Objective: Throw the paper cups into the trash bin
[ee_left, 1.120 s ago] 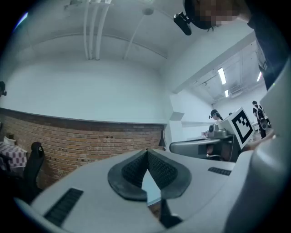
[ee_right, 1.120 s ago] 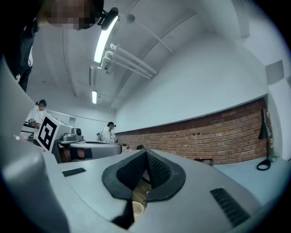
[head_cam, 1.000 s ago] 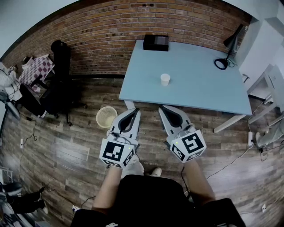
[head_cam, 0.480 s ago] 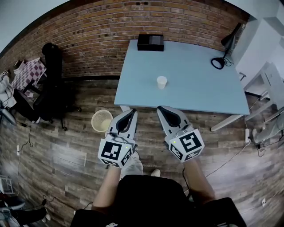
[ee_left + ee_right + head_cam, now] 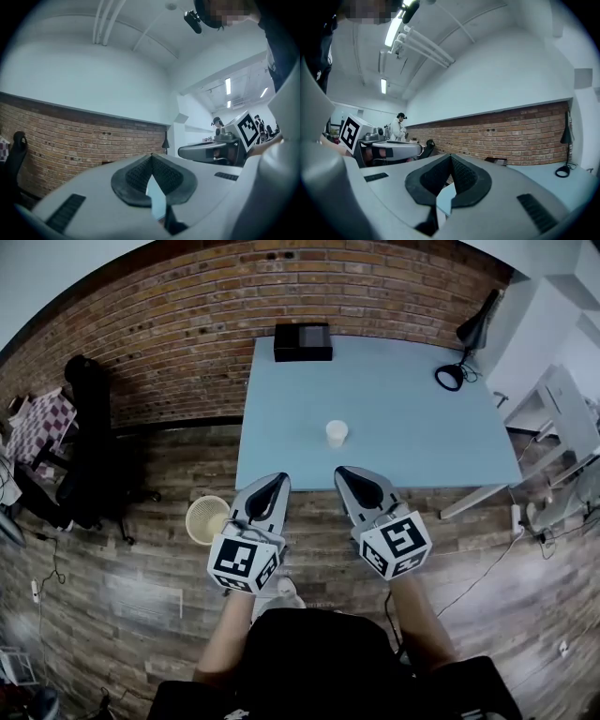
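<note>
A small white paper cup stands upright near the middle of a light blue rectangular table. It is well apart from the other things on the table: a black rectangular box at the far edge, against the red brick wall, and a black desk lamp at the far right corner. A pale round mesh trash bin sits on the dark wooden plank floor, near the table's near left corner and to the left of the person's left gripper. Both grippers are held side by side at the table's near edge and point toward the table. The right gripper is the nearer to the cup, yet well short of it. In the left gripper view the two dark ribbed pads meet at their tips with nothing between them, and the right gripper view shows the same — jaws pressed together, empty. A black office chair stands by the wall at the left, well apart from the bin.
</note>
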The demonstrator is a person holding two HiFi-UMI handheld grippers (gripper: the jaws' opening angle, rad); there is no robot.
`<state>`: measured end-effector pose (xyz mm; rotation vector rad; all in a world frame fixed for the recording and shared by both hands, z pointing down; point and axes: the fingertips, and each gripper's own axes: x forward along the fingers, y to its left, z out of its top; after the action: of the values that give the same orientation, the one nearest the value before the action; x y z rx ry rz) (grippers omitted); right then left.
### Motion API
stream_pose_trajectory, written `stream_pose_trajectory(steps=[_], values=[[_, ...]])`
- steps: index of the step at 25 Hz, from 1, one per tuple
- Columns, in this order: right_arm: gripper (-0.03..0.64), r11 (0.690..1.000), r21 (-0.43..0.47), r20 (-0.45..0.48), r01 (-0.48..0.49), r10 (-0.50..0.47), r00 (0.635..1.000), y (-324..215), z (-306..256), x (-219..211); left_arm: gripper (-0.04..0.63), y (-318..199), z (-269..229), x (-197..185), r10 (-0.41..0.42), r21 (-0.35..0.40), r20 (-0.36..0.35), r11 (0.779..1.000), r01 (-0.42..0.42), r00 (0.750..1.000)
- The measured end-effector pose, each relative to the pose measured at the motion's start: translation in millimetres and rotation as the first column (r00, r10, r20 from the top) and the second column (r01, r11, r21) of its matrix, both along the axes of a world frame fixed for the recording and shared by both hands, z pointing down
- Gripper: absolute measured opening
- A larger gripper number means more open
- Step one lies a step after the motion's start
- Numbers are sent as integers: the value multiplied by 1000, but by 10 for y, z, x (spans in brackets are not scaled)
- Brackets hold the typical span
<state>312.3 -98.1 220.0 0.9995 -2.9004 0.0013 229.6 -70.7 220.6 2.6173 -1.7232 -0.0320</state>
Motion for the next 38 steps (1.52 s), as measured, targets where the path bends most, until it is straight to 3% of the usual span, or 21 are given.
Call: stream_pose_trajectory(steps=[12, 21, 30, 38], values=[[6, 988, -36, -36, -150, 148, 988, -581, 140, -369, 2, -607, 127, -516, 123, -30, 1, 992, -123, 992], [6, 970, -69, -100, -234, 226, 969, -713, 359, -432, 2, -817, 295, -773, 177, -61, -51, 982, -180, 983], [6, 955, -142, -177, -262, 236, 956, -966, 716, -352, 2, -985, 479, -933, 129, -114, -74, 984, -137, 989], [6, 956, -210, -209, -206, 162, 964, -1370, 1034, -243, 2, -1207, 613, -897, 69, -153, -56, 985, -77, 996]])
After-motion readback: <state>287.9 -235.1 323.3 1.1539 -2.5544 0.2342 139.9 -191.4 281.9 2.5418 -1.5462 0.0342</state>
